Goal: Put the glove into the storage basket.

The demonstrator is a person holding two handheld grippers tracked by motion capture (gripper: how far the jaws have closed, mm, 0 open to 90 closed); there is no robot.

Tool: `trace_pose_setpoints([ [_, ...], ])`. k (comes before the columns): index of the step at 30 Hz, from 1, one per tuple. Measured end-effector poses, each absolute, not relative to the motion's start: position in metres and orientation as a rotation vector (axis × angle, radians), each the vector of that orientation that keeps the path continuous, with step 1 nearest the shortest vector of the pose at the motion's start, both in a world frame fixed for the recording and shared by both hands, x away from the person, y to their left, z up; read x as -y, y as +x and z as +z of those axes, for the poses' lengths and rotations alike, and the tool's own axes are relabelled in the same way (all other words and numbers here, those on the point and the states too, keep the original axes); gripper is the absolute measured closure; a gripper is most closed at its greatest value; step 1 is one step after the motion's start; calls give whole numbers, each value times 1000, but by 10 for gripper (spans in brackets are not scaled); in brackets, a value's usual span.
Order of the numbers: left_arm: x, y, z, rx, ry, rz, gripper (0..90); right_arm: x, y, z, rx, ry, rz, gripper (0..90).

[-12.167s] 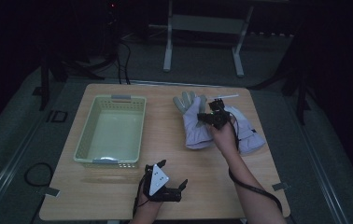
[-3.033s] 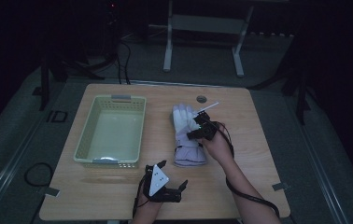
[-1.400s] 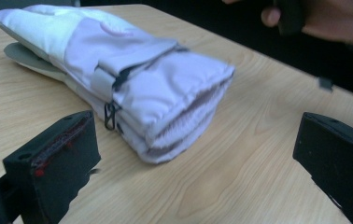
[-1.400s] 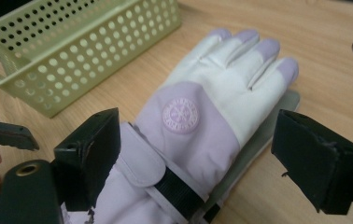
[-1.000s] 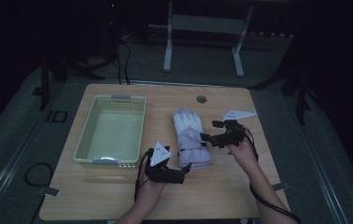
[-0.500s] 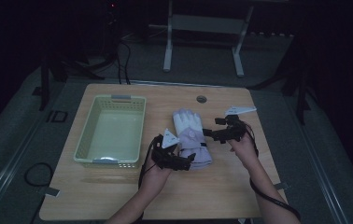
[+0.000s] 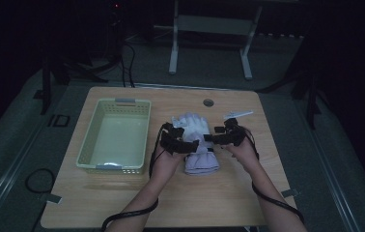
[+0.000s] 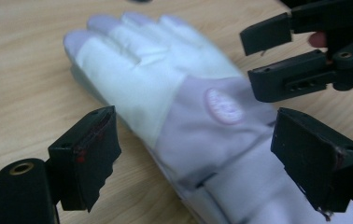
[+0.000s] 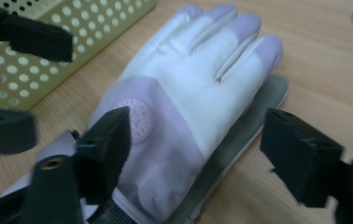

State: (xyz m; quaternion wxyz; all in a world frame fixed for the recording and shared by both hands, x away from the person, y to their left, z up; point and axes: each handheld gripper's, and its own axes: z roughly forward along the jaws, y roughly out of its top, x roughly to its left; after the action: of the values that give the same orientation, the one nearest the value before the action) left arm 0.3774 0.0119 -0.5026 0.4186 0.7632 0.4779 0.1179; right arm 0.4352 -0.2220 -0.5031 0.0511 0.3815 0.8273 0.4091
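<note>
Soft cloth glove [image 9: 188,88] (matt), wood-grain table [image 7: 229,193], perforated plastic basket [image 7: 93,145].

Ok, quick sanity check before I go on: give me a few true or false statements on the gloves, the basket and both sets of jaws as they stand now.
1. The gloves lie in the basket. False: they lie on the table, right of the basket.
2. The left gripper has its jaws open, one on each side of the glove. True.
3. The right gripper is clamped shut on a glove finger. False: its jaws are spread open over the glove.
4. One glove lies stacked on the other. True: a grey edge shows from under the top one.
5. The basket holds nothing that can be seen. True.
</note>
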Motion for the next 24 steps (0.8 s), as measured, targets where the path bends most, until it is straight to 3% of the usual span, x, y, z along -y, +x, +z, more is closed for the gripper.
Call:
trace_pose_setpoints([
  [9, -16, 392, -546, -1301, 1913, 136, 155, 223, 443, -530, -2616, 1259, 1235, 359],
  [17, -19, 402, -564, -1281, 1916, -2, 170, 225, 442, -551, -2652, 1314, 1194, 309],
  [24, -20, 410, -567, -1209, 1892, -162, 438, 225, 443, -552, -2723, 1340, 1206, 591],
])
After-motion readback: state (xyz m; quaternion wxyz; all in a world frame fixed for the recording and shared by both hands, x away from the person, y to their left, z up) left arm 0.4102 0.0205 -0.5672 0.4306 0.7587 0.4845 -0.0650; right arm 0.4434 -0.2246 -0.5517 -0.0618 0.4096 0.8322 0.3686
